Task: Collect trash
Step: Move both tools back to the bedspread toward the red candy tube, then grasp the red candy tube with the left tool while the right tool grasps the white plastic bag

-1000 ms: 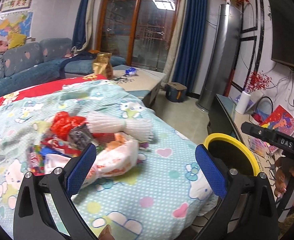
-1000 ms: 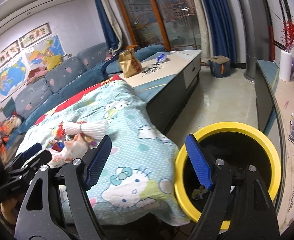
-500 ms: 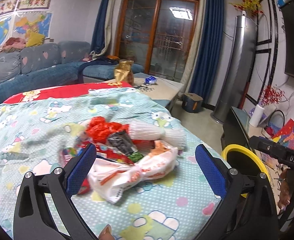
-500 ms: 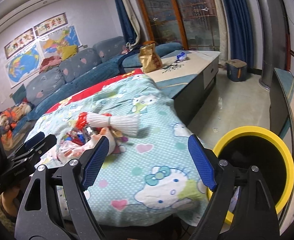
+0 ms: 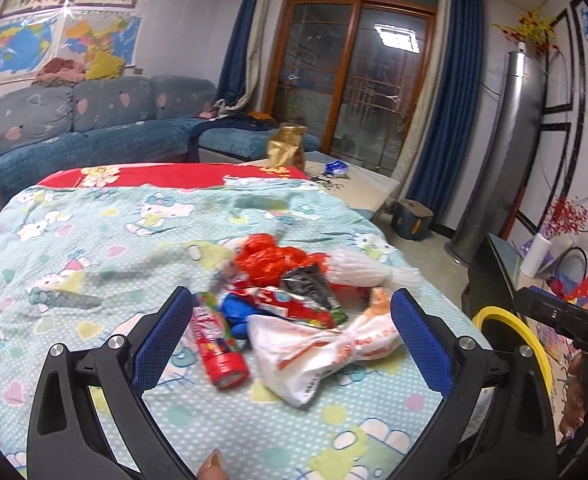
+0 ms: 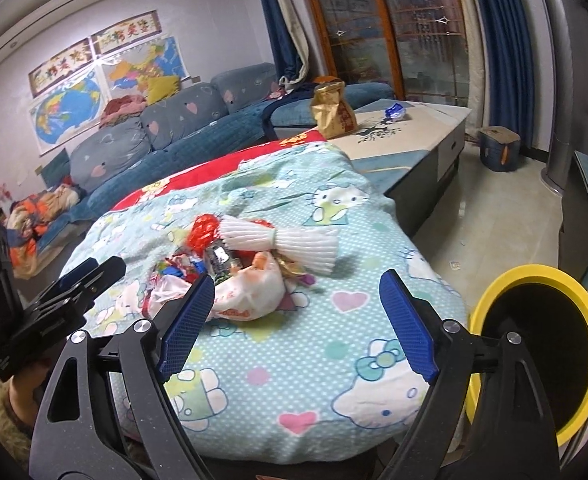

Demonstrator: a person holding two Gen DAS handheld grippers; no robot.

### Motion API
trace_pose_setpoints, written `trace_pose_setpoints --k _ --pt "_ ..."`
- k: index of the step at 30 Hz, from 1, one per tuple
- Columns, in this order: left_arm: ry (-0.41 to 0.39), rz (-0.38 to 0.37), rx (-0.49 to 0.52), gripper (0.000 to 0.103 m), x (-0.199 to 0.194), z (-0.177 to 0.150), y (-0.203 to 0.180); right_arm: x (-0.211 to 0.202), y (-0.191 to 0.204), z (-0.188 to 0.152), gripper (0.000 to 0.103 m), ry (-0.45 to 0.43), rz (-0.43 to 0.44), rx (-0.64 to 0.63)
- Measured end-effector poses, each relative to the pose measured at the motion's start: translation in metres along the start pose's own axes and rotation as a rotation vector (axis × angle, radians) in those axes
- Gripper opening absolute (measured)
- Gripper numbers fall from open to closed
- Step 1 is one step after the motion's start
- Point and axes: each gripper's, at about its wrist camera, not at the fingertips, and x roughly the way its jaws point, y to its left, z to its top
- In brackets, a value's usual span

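A heap of trash lies on the Hello Kitty blanket covering the worktop. The left claw hangs spread wide and empty over the heap, its blue pads either side of a white-and-orange plastic bag; a red cylindrical tube lies just beside the left pad. Behind these sit a crumpled red wrapper, a dark foil packet and a white foam fruit net. The right claw is likewise wide apart and empty, held above the blanket's near edge, right of the bag. The yellow-rimmed trash bin stands on the floor just beside the blanket's right edge.
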Motion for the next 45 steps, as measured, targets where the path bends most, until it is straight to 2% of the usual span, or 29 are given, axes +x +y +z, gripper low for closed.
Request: trace_pose_setpoints --k 9,18,20,22,28,30,34,43,45 --pt "0.034 0.069 -0.081 0.096 0.006 -0.002 0.038 0.021 0.023 0.000 0.077 0.042 0.025 -0.019" --pt "0.107 0.061 -0.171 0.095 0.022 -0.014 0.069 0.057 0.038 -0.004 0.077 0.096 0.037 -0.013" --pt "0.129 0.042 -0.193 0.085 0.026 -0.017 0.073 0.064 0.039 -0.004 0.077 0.106 0.030 -0.008" --pt "0.165 0.022 -0.214 0.082 0.034 -0.020 0.076 0.071 0.040 -0.004 0.076 0.115 0.031 -0.005" --pt "0.228 -0.036 -0.272 0.056 0.050 -0.029 0.080 0.094 0.041 -0.003 0.063 0.158 0.035 -0.001" --pt "0.247 -0.056 -0.298 0.054 0.055 -0.031 0.082 0.100 0.040 -0.002 0.061 0.174 0.045 0.019" --pt "0.283 -0.083 -0.360 0.043 0.067 -0.034 0.088 0.107 0.037 -0.003 0.058 0.193 0.061 0.042" --pt "0.326 -0.109 -0.421 0.042 0.084 -0.041 0.094 0.118 0.036 -0.006 0.058 0.222 0.093 0.047" --pt "0.330 -0.112 -0.417 0.042 0.087 -0.042 0.092 0.119 0.037 -0.008 0.053 0.225 0.095 0.046"
